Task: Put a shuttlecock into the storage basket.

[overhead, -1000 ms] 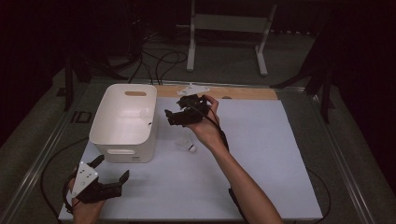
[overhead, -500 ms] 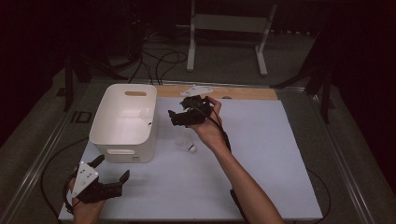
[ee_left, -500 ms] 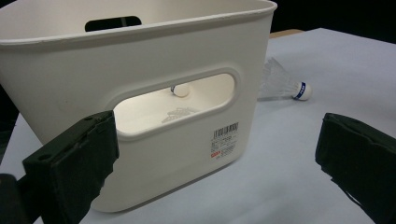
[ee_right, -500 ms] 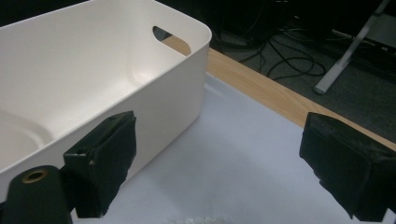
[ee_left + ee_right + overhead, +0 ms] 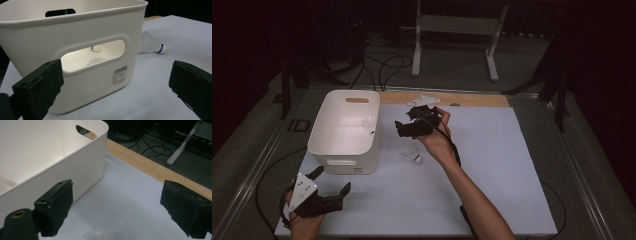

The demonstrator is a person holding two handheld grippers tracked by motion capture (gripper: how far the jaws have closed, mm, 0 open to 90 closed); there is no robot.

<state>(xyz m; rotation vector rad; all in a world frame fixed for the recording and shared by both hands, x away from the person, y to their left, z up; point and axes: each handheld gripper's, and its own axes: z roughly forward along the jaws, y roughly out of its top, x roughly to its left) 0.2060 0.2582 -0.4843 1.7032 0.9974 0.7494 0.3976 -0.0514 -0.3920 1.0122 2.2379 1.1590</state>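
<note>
Right gripper point(image 5: 404, 127) is up over the bench point(image 5: 512, 165), just at 3 o'clock of the white bin point(image 5: 328, 150), jaws spread wide with nothing between them; in the right gripper view they frame the bin's side wall point(image 5: 82, 167) and bare white sheet, with the feather edge of a shuttlecock point(image 5: 102, 235) at 6 o'clock below them. That shuttlecock point(image 5: 412, 155) lies on its side on the bench, at about 6 o'clock from the right gripper and just off the bin's near right corner, apart from both; cork end with a blue band points toward the near edge. The left gripper view shows it point(image 5: 152, 46) past the bin's corner at 2 o'clock. Left gripper point(image 5: 332, 196) sits low at the near left of the bench, at 6 o'clock of the bin, jaws also spread and empty, pointed at the bin's handle slot point(image 5: 93, 57). Through the slot a second shuttlecock point(image 5: 96, 49) is visible inside the bin, cork against the far wall. Barcode label point(image 5: 120, 75) sits below the slot.
</note>
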